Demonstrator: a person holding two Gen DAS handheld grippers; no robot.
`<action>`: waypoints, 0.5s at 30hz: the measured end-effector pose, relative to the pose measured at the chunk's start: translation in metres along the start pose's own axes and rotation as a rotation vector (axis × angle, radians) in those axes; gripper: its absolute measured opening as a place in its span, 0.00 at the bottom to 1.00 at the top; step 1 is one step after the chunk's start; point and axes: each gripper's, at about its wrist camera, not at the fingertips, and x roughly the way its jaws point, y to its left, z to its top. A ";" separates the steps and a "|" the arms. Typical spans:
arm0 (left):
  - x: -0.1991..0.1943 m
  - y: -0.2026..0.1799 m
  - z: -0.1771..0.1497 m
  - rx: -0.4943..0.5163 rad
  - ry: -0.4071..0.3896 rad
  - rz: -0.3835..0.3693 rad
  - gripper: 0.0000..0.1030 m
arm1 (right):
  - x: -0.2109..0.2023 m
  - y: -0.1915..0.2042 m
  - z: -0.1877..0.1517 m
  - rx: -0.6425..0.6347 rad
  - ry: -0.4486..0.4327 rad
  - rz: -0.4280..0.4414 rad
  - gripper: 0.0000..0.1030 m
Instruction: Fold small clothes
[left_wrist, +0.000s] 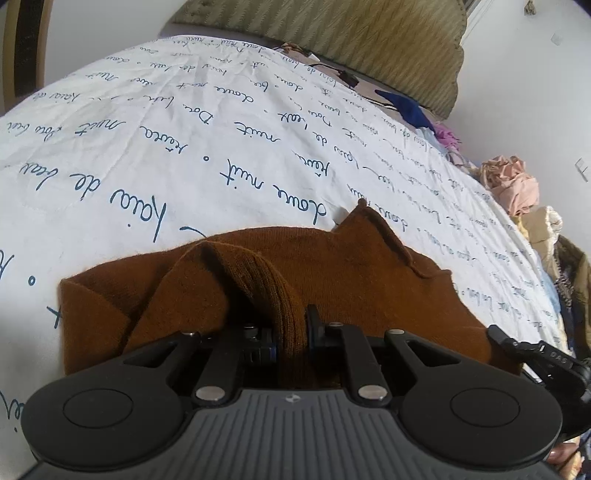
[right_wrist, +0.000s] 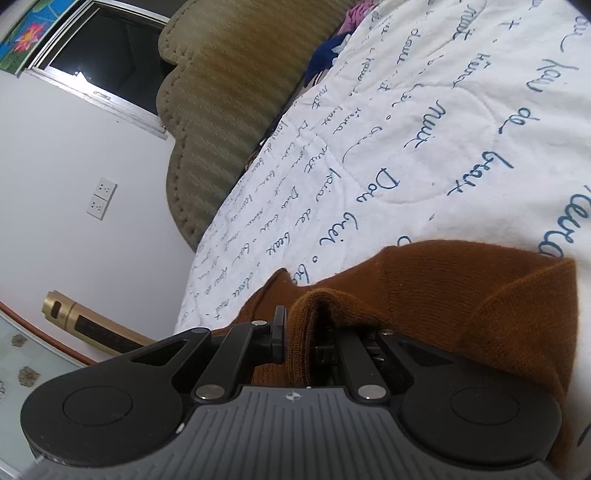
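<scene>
A small brown knit garment (left_wrist: 351, 273) lies on a white quilt printed with blue script (left_wrist: 147, 147). My left gripper (left_wrist: 290, 328) is shut on a ribbed fold of it, and the fabric bunches up between the fingers. My right gripper (right_wrist: 314, 332) is shut on another ribbed edge of the same brown garment (right_wrist: 480, 295), which drapes to the right over the quilt (right_wrist: 424, 129). Part of the right gripper (left_wrist: 539, 354) shows at the right edge of the left wrist view.
An olive padded headboard (left_wrist: 369, 40) stands behind the quilt. Loose clothes, blue (left_wrist: 406, 107), purple and pink (left_wrist: 513, 184), pile along the bed's right side. A wall with a socket (right_wrist: 101, 199) and a window (right_wrist: 110, 55) lies left of the bed.
</scene>
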 end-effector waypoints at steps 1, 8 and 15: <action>-0.002 0.003 -0.001 -0.011 0.003 -0.016 0.13 | -0.001 0.001 -0.001 -0.009 -0.009 -0.009 0.09; -0.016 0.033 -0.002 -0.153 0.018 -0.139 0.18 | -0.029 0.011 -0.011 -0.096 -0.098 -0.081 0.09; -0.020 0.038 0.005 -0.192 -0.038 -0.090 0.18 | -0.012 0.009 -0.004 -0.039 -0.058 -0.127 0.10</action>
